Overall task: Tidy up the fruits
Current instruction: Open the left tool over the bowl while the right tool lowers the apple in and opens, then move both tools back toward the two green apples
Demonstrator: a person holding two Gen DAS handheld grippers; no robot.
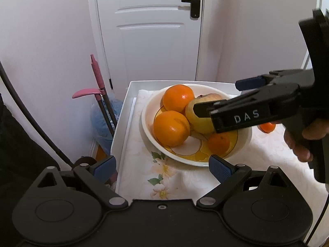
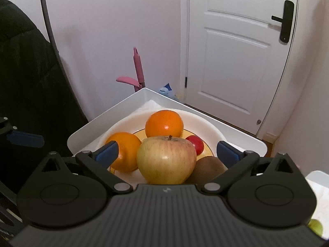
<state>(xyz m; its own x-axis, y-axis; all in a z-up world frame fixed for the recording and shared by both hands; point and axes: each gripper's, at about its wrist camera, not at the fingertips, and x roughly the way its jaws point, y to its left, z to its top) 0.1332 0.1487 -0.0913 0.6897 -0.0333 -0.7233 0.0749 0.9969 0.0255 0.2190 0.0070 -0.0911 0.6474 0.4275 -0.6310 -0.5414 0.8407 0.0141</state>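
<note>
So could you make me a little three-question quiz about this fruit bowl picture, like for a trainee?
1. True or false: the right gripper is clamped on the apple.
2. Which lies in the bowl? A) banana B) kiwi C) grapes
3. How many large oranges lie in the bowl?

Key:
1. False: its pads stand apart from the apple.
2. B.
3. Two: one orange farther from the left wrist camera, another orange nearer.
</note>
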